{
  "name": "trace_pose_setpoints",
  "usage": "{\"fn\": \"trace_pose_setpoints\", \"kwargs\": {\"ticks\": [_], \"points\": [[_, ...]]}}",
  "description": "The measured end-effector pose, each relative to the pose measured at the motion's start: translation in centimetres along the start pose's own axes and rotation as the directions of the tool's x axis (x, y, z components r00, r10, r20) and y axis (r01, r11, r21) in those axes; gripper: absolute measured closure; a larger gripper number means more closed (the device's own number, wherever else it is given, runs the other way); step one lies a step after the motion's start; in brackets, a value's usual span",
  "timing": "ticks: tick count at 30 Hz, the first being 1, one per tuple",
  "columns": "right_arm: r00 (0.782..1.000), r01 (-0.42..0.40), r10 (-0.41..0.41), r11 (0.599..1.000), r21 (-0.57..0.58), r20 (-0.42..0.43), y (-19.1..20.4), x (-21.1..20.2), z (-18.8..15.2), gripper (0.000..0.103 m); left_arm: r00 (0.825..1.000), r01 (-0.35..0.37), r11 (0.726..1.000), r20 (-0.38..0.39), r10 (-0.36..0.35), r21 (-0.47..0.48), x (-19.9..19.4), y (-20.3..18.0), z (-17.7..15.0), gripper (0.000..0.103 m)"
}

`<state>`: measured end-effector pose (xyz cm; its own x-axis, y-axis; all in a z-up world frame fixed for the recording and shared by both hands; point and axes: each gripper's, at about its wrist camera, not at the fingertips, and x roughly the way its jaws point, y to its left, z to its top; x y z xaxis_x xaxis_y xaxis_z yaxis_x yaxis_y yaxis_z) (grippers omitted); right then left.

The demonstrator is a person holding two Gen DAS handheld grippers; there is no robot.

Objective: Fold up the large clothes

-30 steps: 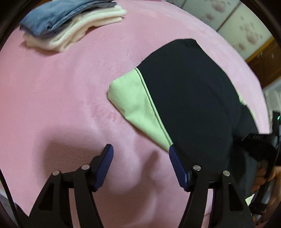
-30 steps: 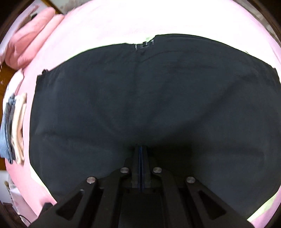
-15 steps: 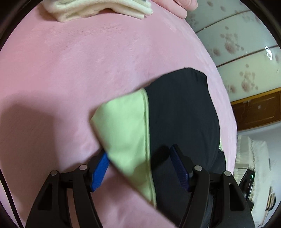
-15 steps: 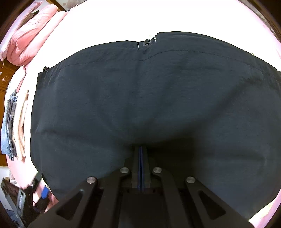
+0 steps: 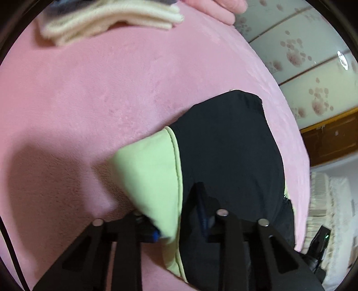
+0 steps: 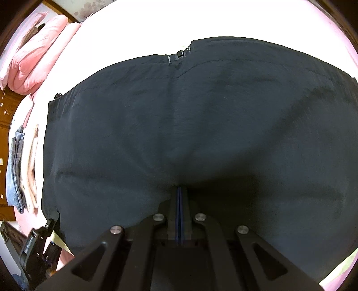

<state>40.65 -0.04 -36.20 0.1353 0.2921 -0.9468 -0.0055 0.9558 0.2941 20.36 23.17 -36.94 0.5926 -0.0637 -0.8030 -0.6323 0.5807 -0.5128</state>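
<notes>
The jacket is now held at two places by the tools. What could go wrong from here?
1. The left tool straddles the green hem corner of the jacket; its blue pads are not seen meeting, so the corner may slip out on lifting.
2. The right tool is shut on black fabric only; it may have pinched one layer, so the fold would drag unevenly.
3. A wide swing could disturb the folded stack.

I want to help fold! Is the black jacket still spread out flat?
Mostly spread. The jacket lies wide across the bed, only its green corner turned up.
</notes>
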Motion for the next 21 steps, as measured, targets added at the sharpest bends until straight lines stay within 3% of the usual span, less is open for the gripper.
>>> {"fn": "trace_pose_setpoints", "kwargs": {"ticks": [3,7,13,17,21], "points": [[1.000,-0.015,0.015,1.000,0.019,0.005,-0.9,-0.4,-0.2,0.103,0.998,-0.057,0.995,0.032,0.054,0.083,-0.6,-1.6,-0.4,0.089],[0.999,-0.046,0.046,0.997,0.054,0.018,-2.1,-0.5,-0.5,0.103,0.993,-0.119,0.972,0.030,0.116,0.202,-0.9,-3.5,-0.2,0.089],[0.996,-0.073,0.069,0.994,0.084,0.056,-3.8,-1.7,-1.2,0.103,0.997,-0.079,0.959,0.037,0.072,0.271,-1.5,-3.6,0.3,0.093],[0.991,-0.101,0.091,0.990,0.098,0.097,-4.6,-2.3,-2.5,0.103,0.992,-0.118,0.921,0.076,0.097,0.371,-2.5,-5.1,-0.1,0.093],[0.976,-0.199,0.184,0.970,0.137,0.117,-6.3,-2.5,-3.7,0.103,0.991,-0.110,0.900,0.119,0.065,0.422,-4.4,-7.5,-0.1,0.095]]}}
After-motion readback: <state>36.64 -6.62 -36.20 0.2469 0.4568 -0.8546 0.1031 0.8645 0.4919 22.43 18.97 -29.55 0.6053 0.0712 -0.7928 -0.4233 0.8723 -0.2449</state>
